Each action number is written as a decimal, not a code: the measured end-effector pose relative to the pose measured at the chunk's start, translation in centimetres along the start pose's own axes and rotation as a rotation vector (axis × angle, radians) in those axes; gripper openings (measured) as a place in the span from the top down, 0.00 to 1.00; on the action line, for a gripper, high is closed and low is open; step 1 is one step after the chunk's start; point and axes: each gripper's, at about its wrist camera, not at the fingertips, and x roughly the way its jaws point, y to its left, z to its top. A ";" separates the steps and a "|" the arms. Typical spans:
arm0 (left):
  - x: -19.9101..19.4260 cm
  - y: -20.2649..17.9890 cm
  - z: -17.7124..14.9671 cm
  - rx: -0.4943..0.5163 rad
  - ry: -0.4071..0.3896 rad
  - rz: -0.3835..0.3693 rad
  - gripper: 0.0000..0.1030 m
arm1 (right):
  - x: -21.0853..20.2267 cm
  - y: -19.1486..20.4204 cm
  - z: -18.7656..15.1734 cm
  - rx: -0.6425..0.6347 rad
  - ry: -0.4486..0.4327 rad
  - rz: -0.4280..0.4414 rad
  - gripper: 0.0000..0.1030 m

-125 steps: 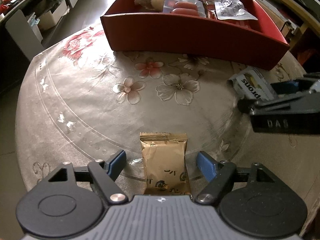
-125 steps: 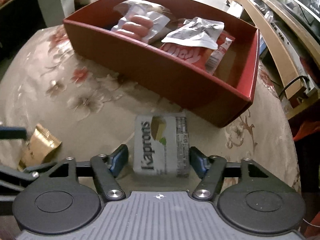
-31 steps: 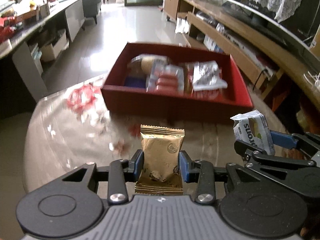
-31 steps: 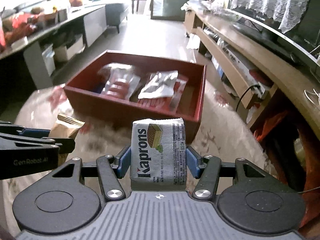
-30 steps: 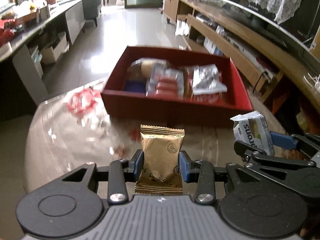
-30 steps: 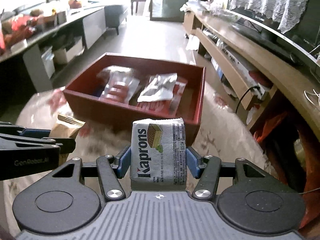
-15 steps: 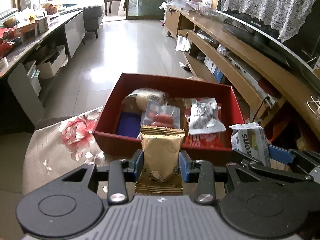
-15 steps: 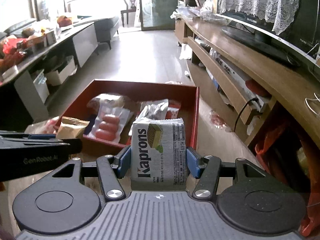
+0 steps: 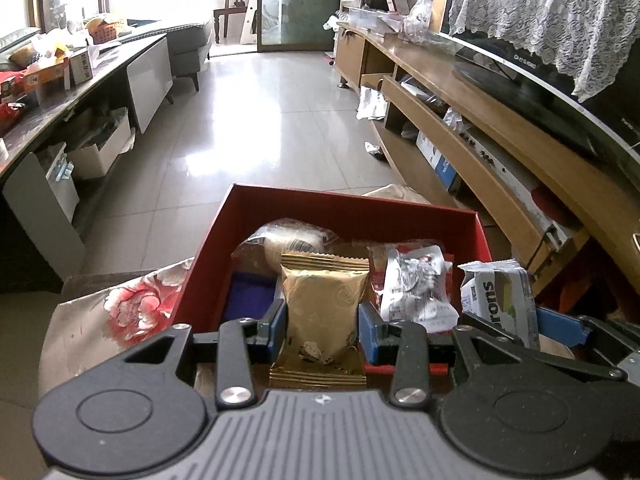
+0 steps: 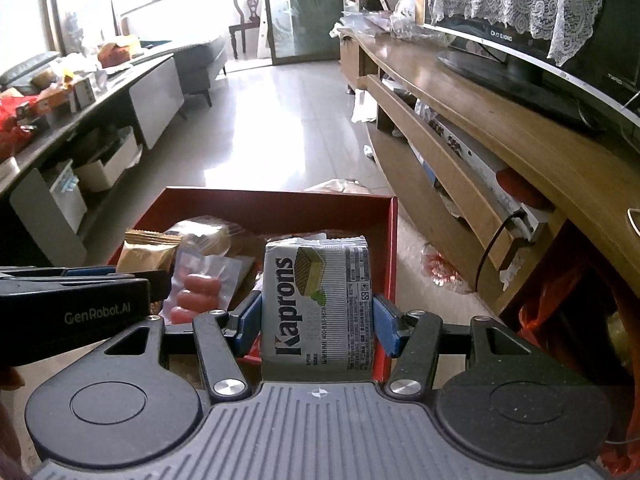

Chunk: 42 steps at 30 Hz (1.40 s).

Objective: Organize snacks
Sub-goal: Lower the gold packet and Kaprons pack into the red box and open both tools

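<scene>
red box (image 9: 478, 236) near wall behind tongs, sausage pack (image 10: 196, 292) partly covered

Both views are daylit. Light enters from the window (image 9: 72, 20) and glass door (image 9: 296, 4) at the far end; the window is overexposed to near white. A broad glare patch lies on the tiled floor (image 9: 256, 136). The near foreground is dimmer. Focus is sharp throughout, with no motion blur. Fisheye distortion bends straight lines at the edges, notably the cabinet (image 10: 500, 152), and the corners vignette to black.
</scene>
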 end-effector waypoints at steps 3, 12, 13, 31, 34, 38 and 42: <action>0.6 0.0 0.2 -0.002 0.003 0.004 0.59 | 0.6 0.0 0.3 0.002 0.006 -0.002 0.37; 2.3 -0.2 1.2 -0.010 0.012 0.013 0.60 | 2.2 -0.3 1.1 0.011 0.020 -0.007 0.37; 2.5 -0.2 1.2 -0.009 0.014 0.013 0.60 | 2.5 -0.3 1.1 0.009 0.023 -0.010 0.37; 6.2 -0.3 2.1 -0.007 0.048 0.039 0.60 | 5.7 -0.2 1.7 -0.016 0.056 -0.026 0.37; 6.7 -0.2 2.2 -0.013 0.052 0.041 0.60 | 6.1 -0.1 1.8 -0.023 0.055 -0.028 0.37; 7.1 -0.1 2.3 -0.013 0.055 0.044 0.60 | 6.5 0.0 1.8 -0.027 0.052 -0.026 0.37; 7.6 0.0 2.3 -0.014 0.064 0.049 0.60 | 7.0 0.2 1.7 -0.035 0.053 -0.029 0.36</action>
